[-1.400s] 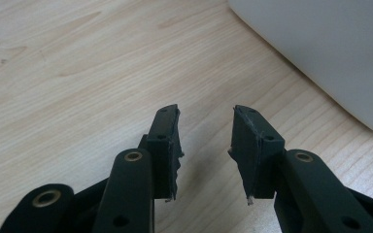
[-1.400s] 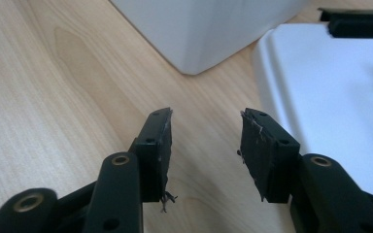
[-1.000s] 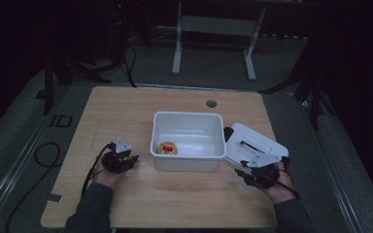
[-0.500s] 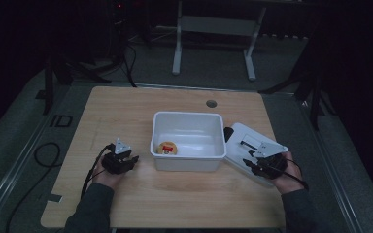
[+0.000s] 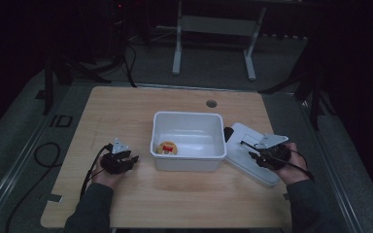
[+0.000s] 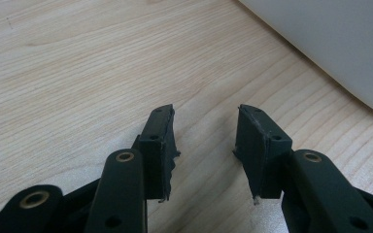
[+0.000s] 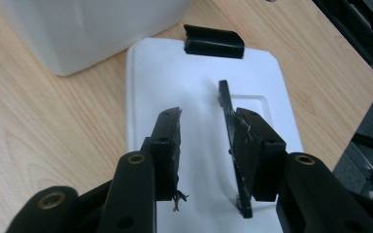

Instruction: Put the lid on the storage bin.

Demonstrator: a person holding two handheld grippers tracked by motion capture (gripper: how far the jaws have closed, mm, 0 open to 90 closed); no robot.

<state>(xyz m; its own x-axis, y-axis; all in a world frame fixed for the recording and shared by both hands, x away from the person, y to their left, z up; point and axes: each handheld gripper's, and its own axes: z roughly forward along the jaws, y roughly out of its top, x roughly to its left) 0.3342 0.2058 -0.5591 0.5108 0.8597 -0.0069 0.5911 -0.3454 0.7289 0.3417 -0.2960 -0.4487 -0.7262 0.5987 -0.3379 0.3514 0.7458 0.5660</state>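
Note:
A white tub (image 5: 188, 115) stands mid-table with a round orange item (image 5: 167, 148) inside. Its white lid (image 5: 239, 140) lies flat to the right, a black clip (image 7: 213, 42) on the end nearest the tub. A thin black handle (image 7: 225, 101) stands up from the lid's (image 7: 175, 77) middle. My right gripper (image 7: 206, 114) hovers over the lid, open, with the handle between the jaws and against the right pad. In the high view it (image 5: 248, 149) points toward the tub. My left gripper (image 5: 132, 160) rests open left of the tub, nothing between its jaws (image 6: 205, 114).
The tub's wall (image 6: 335, 43) rises just ahead and to the right of the left jaws. The wooden table (image 5: 126, 111) ends close to the lid on the right. A round hole (image 5: 211, 103) sits near the far edge. Cables trail from both grippers.
The right hand has risen and moved farther over the lid, away from the table's near edge. The left hand has kept still.

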